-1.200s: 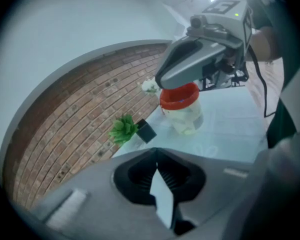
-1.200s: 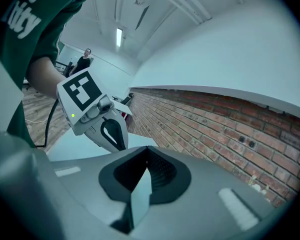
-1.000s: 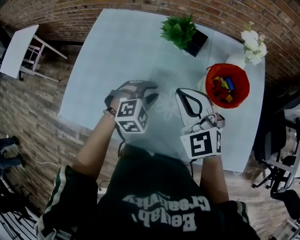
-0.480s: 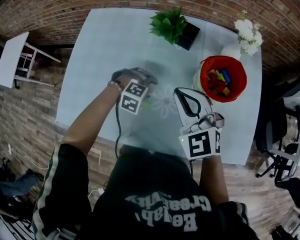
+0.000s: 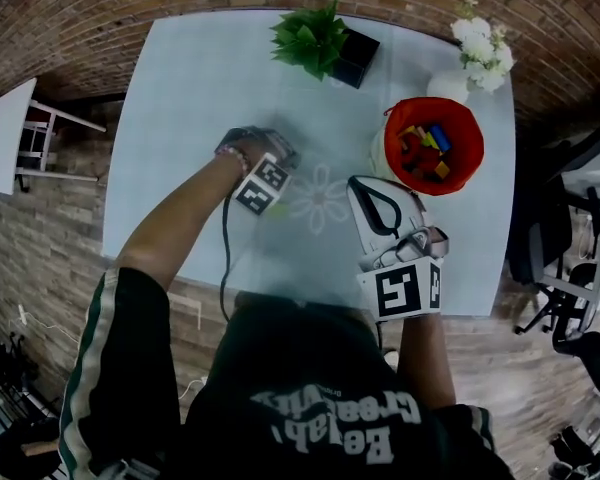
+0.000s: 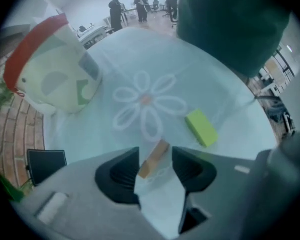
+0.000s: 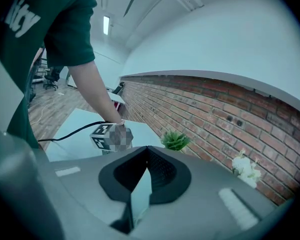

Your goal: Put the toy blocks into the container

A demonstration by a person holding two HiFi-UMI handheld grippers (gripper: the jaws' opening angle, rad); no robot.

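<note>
A right hand-held gripper (image 7: 146, 156) is held nearest, above the front edge of a pale blue worktop (image 5: 180, 118). Its jaws are pressed together with nothing between them, and it is aimed at a brick wall (image 7: 200, 114).

A little further in, a left hand-held gripper (image 6: 155, 154) is pointed straight down at the worktop. Its jaws are set moderately apart and have just been closing. A tan wooden toy block (image 6: 153, 161) is seen lying on the worktop between them, not yet pinched by the pads. A lime green toy block (image 6: 201, 128) is lying just beside it, next to a white flower pattern (image 6: 146, 109) printed on the surface.

Beyond the flower, towards the right, a red-rimmed container (image 5: 477, 153) is placed on the worktop, with several coloured blocks (image 5: 425, 153) already inside. A green plant in a black pot (image 5: 320, 43) and a white vase of white flowers (image 5: 480, 46) are set at the far edge.
</note>
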